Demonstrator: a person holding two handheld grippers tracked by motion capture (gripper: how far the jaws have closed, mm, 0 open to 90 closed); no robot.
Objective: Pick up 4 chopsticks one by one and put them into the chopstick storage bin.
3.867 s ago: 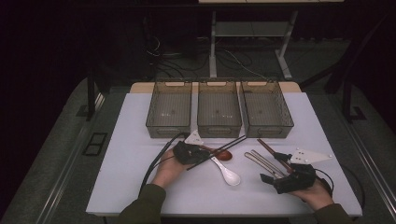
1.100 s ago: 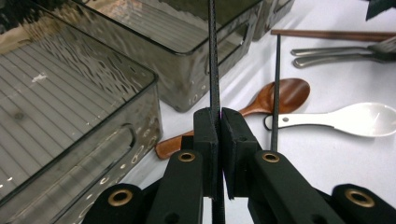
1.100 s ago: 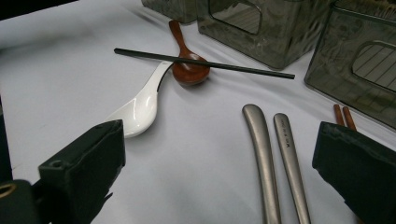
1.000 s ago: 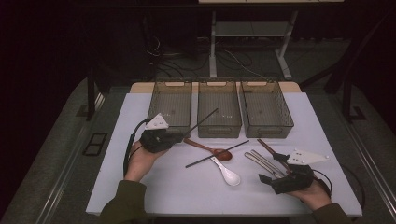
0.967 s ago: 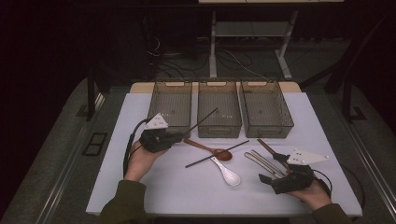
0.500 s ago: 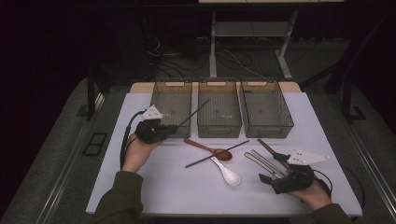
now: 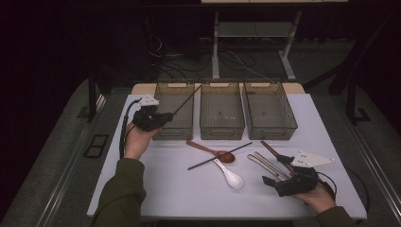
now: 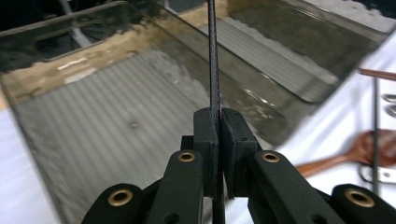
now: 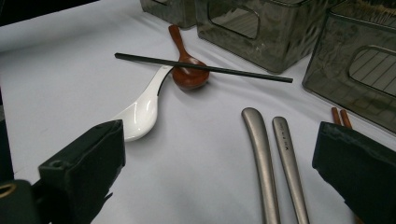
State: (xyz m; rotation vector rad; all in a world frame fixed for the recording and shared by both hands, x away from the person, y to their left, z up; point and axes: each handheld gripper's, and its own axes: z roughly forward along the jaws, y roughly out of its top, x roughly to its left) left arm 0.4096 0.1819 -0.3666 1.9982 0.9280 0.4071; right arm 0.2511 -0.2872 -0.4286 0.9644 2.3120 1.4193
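Black chopstick (image 7: 185, 100) is pinched in the left gripper (image 7: 158, 118), poised over the empty left bin (image 7: 166, 131), so sorting has barely begun: its twin (image 7: 220, 155), both spoons and the metal pair lie near the idle, wide-open right gripper (image 7: 279, 176).

The high view looks forward and down over the whole table (image 7: 142, 189). Both gripper views sit close and low, sharing the brown spoon (image 9: 187, 74).
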